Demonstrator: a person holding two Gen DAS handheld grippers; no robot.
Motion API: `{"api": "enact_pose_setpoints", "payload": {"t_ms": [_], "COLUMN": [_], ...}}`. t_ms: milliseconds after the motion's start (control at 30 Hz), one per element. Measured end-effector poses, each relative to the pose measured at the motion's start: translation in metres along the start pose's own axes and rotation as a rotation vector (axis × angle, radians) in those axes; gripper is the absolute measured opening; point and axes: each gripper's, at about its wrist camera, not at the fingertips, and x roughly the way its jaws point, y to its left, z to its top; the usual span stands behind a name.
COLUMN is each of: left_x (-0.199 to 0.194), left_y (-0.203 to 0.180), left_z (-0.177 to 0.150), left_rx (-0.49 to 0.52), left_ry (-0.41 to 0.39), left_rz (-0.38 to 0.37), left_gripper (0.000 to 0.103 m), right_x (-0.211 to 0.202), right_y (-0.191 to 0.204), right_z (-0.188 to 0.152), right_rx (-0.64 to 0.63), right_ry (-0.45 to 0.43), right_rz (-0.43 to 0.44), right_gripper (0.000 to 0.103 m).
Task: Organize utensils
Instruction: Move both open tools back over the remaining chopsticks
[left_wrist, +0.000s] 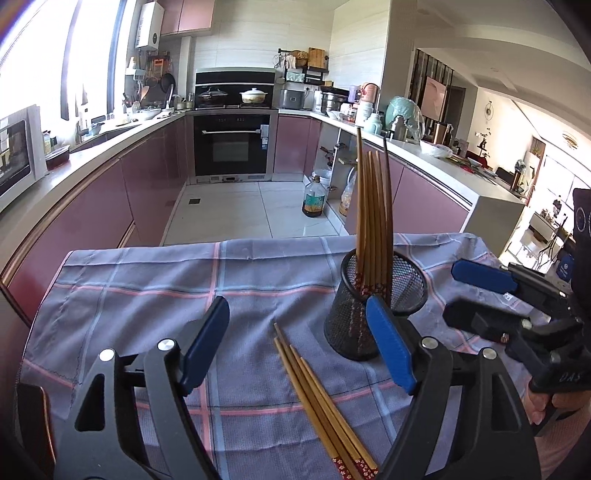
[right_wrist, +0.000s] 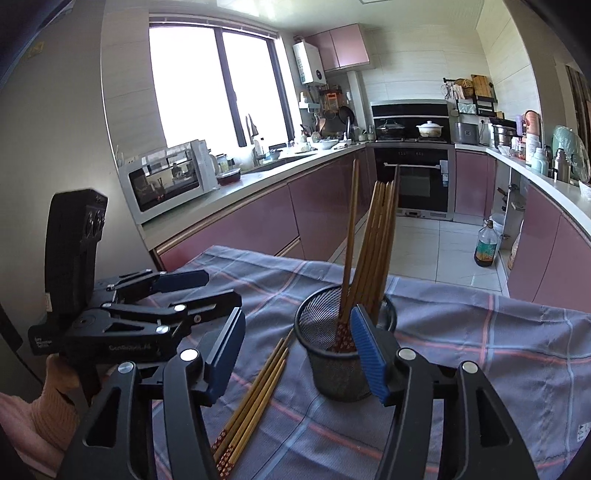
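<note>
Left gripper (left_wrist: 295, 347) spread wide, empty, above four loose brown wooden chopsticks (left_wrist: 317, 402) lying on checked grey-blue cloth (left_wrist: 147, 295). Best lowered astride one stick, pinched mid-length. Just right, black mesh cylindrical holder (left_wrist: 369, 306) with upright chopsticks. Right gripper (right_wrist: 295, 354) likewise wide, empty.

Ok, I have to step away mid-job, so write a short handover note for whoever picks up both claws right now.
Left claw: open, holding nothing, low over the cloth.
Right claw: open, holding nothing, just in front of the mesh cup.
Mesh cup: upright on the checked cloth, with a bunch of chopsticks standing in it, patterned ends down.
Done: that bunch is in the cup.
Left: four loose chopsticks lie together on the cloth beside the cup; they still need to go in.
</note>
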Motion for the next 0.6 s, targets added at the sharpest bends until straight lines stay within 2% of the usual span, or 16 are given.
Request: {"api": "enact_pose_setpoints", "payload": {"t_ms": [267, 333, 600], "left_x": [0.01, 0.014, 0.03], "left_y": [0.017, 0.019, 0.023], "left_z": [-0.046, -0.058, -0.091], "left_rx": [0.014, 0.015, 0.022], "left_ry": [0.094, 0.127, 0.209], "left_rz": [0.076, 0.072, 0.077], "left_gripper": [0.075, 0.075, 0.072], "right_x": [0.044, 0.053, 0.069], "right_y": [0.019, 0.022, 0.033], "right_z": [-0.053, -0.061, -0.077], "right_rx": [-0.005, 0.001, 0.005], "right_ry": [0.205, 0.241, 0.31], "right_rz": [0.048, 0.055, 0.035], "right_gripper": [0.057, 0.055, 0.046]}}
